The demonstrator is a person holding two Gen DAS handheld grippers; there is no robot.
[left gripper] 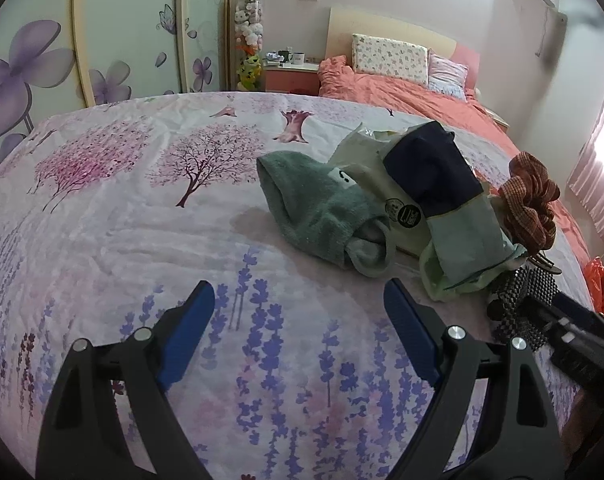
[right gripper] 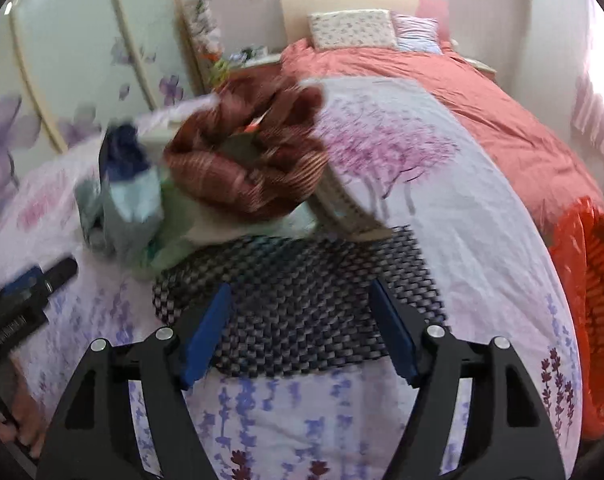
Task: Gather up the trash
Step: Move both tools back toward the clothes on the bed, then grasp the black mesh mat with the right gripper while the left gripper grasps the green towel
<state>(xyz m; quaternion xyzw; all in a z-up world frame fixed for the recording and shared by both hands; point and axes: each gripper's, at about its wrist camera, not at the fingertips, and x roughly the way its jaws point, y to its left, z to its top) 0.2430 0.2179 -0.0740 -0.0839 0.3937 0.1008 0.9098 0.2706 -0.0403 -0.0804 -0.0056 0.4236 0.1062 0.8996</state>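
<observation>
We hold the left hand-held gripper (left gripper: pixel 297 300) spread over the bedspread (left gripper: pixel 101 220) and the right hand-held gripper (right gripper: pixel 302 302) spread above the woven mat (right gripper: pixel 302 280), gripping nothing.

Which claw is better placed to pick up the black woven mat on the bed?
The right claw, probably. It is open right over the black woven mat, and the orange basket is beside it. The left claw is over bare bedsheet.

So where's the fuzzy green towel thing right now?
In the left wrist view, the green towel lies on the flowery bedspread, just left of the pile with the dark blue cloth.
</observation>
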